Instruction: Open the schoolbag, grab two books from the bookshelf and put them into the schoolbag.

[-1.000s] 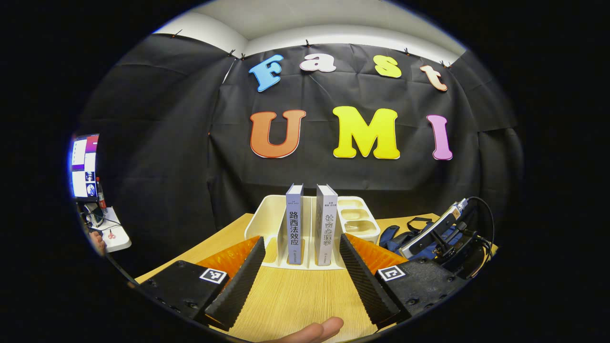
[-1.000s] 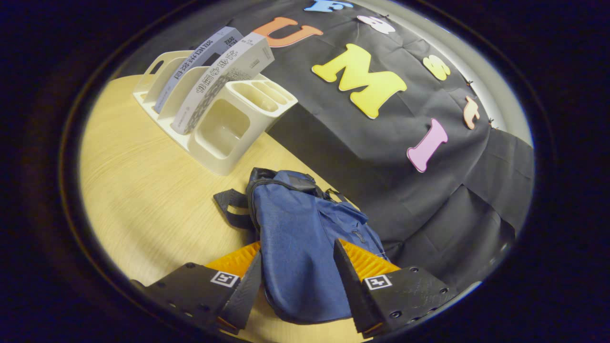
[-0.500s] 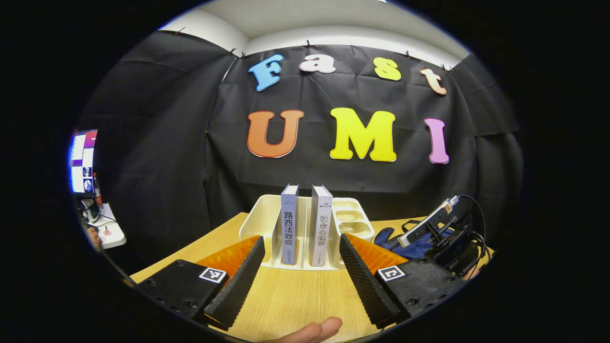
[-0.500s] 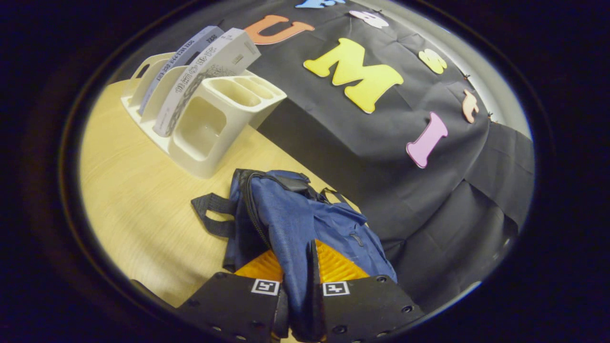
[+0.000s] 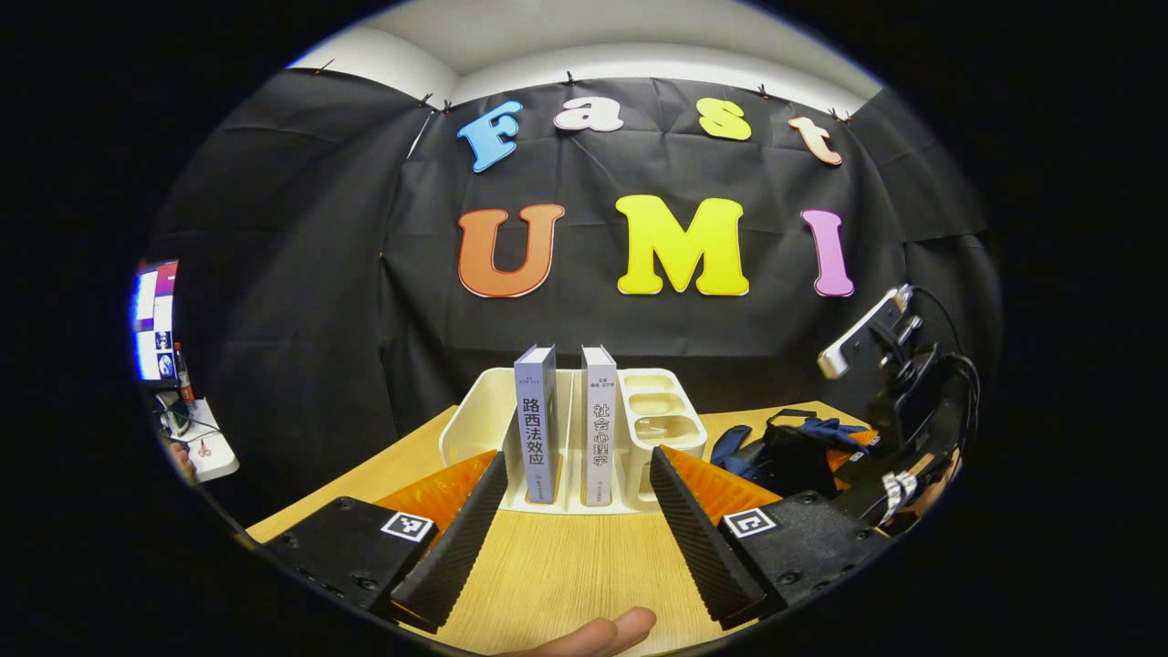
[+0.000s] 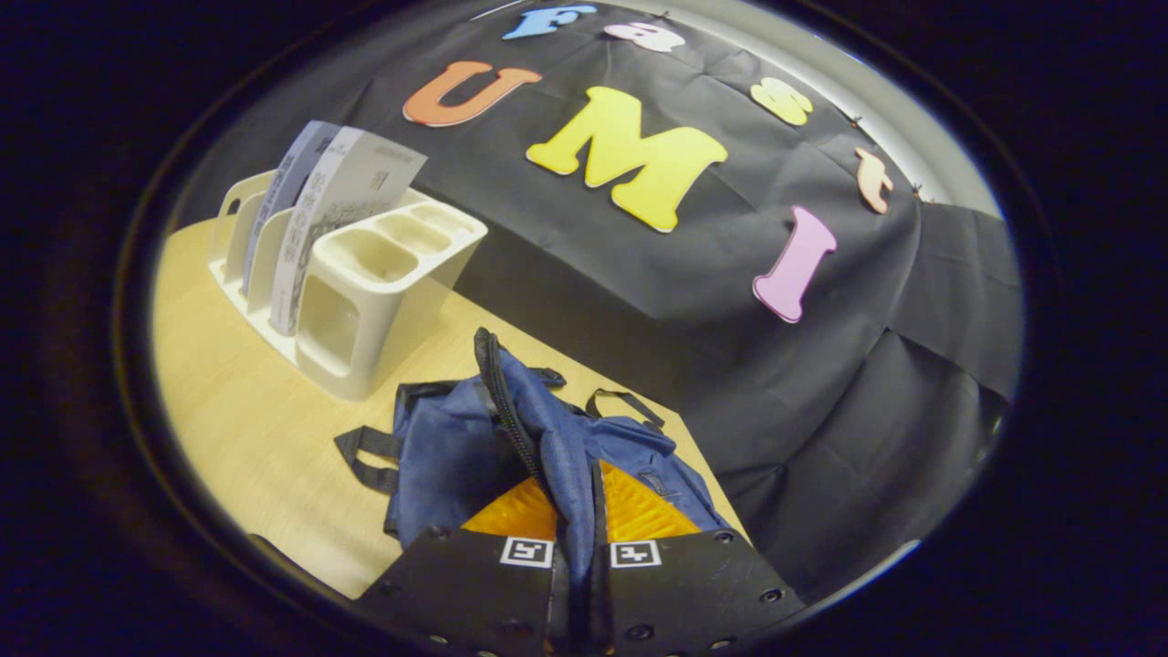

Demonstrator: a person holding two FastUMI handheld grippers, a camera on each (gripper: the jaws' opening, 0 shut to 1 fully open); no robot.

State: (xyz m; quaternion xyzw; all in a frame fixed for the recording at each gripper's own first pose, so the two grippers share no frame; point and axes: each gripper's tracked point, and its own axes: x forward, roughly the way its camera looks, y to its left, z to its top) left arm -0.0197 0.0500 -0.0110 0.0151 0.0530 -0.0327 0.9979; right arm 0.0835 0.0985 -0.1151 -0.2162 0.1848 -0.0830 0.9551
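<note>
Since a second ago your right tool (image 6: 578, 584) has closed on the schoolbag (image 6: 557, 447) and raised it: the fabric that lay flat on the worktop (image 6: 246, 429) now stands in a ridge, with the zipper edge running up from between the fingers. Both fingers are clamped on that fold of blue cloth. The bag's straps trail onto the wood on the side nearer the bookshelf (image 6: 365, 301), which sits close beside the bag with a narrow strip of bare wood between them.

In the left gripper view your left tool (image 5: 566, 520) holds its fingers wide apart over bare worktop (image 5: 566, 566), facing the bookshelf (image 5: 474, 420). The two books (image 5: 537, 433) stand upright side by side in its slots, spines toward you, their tops well above the shelf rim. There is open wood between the fingertips and the shelf's front edge. Off to the right, your right tool (image 5: 876, 456) sits raised above the schoolbag (image 5: 776, 447), near the worktop's far right corner.
</note>
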